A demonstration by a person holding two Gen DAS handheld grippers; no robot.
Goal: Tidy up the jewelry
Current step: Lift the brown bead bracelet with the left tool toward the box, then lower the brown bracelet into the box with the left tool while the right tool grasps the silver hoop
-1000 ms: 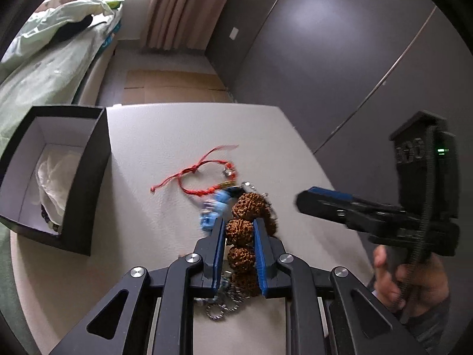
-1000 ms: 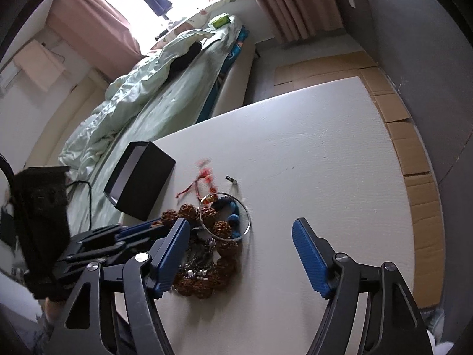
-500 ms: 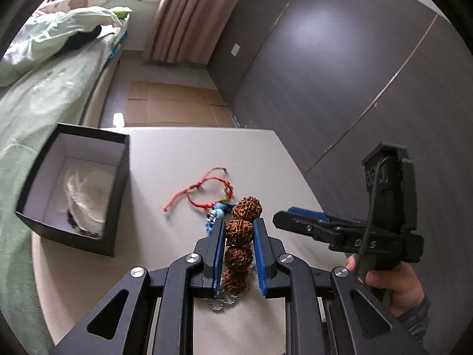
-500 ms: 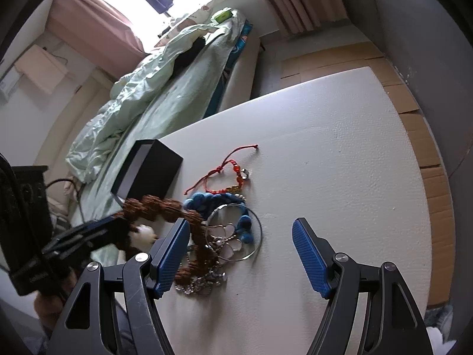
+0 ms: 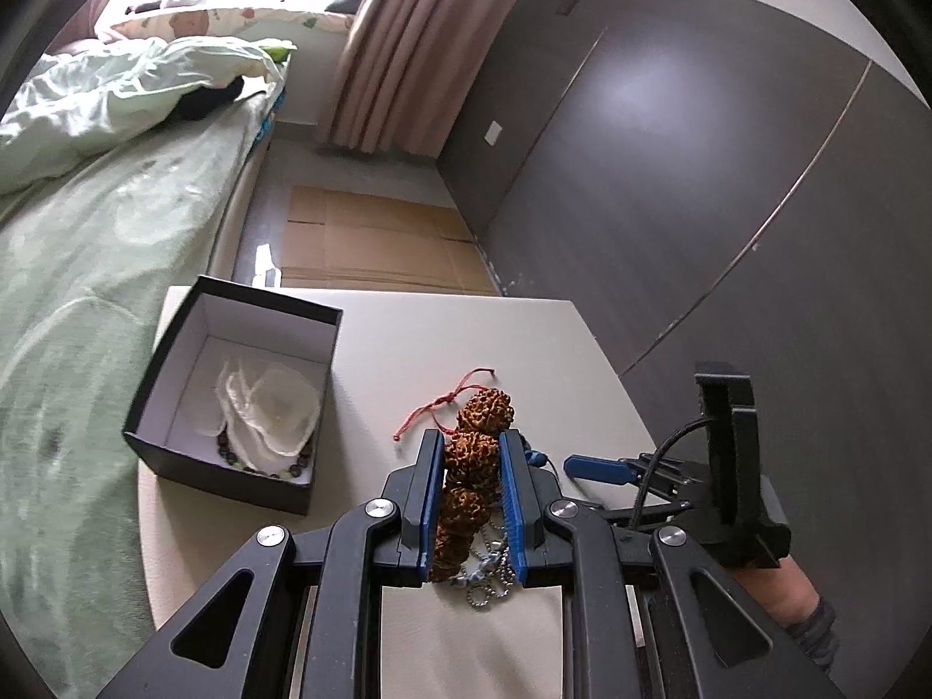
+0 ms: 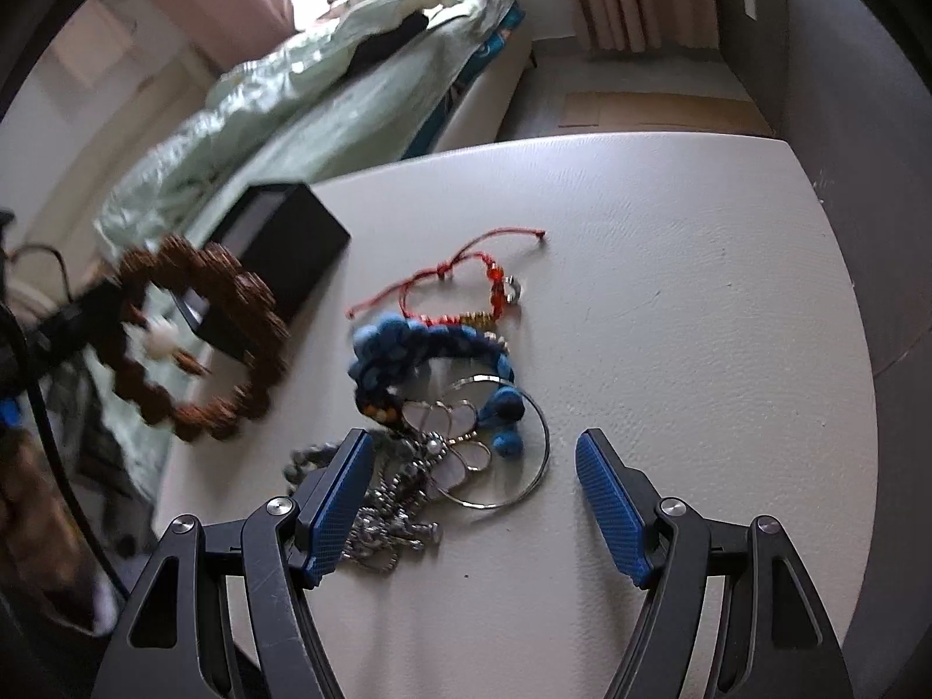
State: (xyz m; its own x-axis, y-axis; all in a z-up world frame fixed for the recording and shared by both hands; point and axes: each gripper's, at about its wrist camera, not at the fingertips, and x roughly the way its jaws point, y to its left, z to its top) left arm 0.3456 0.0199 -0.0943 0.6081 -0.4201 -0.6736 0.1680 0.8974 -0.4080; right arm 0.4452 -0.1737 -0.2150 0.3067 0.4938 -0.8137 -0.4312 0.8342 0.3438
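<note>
The brown bead bracelet (image 5: 469, 477) sits low in the centre of the left wrist view, clenched between the left tongs (image 5: 470, 509) and lifted clear of the table (image 5: 402, 349). To its left stands the open black box (image 5: 233, 402), holding white cloth and dark beads. In the right wrist view the right tongs (image 6: 475, 509) hang released above the pile at centre: a blue bead bracelet (image 6: 425, 349), a red cord bracelet (image 6: 460, 279) and a silver ring (image 6: 512, 448).
</note>
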